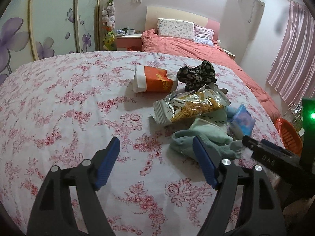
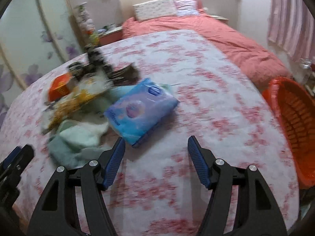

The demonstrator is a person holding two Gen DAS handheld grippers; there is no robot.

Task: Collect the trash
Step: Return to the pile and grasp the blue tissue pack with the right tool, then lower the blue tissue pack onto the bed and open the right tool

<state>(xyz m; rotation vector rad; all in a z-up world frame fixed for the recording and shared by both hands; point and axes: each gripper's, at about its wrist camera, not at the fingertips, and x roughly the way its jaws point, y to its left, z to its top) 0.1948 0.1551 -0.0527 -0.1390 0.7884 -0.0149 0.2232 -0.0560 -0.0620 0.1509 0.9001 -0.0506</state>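
On the floral bedsheet (image 1: 69, 98) lies a pile: an orange-and-white paper cup (image 1: 153, 79) on its side, a yellow snack wrapper (image 1: 192, 107), a blue tissue pack (image 1: 243, 121), a green cloth (image 1: 206, 137) and a dark patterned cloth (image 1: 196, 74). My left gripper (image 1: 156, 145) is open and empty, just short of the green cloth. My right gripper (image 2: 156, 143) is open and empty, just in front of the blue tissue pack (image 2: 141, 112). The right wrist view is blurred; the cup (image 2: 60, 87) and wrapper (image 2: 72, 104) sit to the left there.
An orange basket (image 2: 291, 122) stands beside the bed at the right; it also shows in the left wrist view (image 1: 288, 134). A red duvet (image 1: 196, 49) and pillows lie at the far end. A wardrobe (image 1: 49, 29) is at the left, pink curtains (image 1: 293, 63) at the right.
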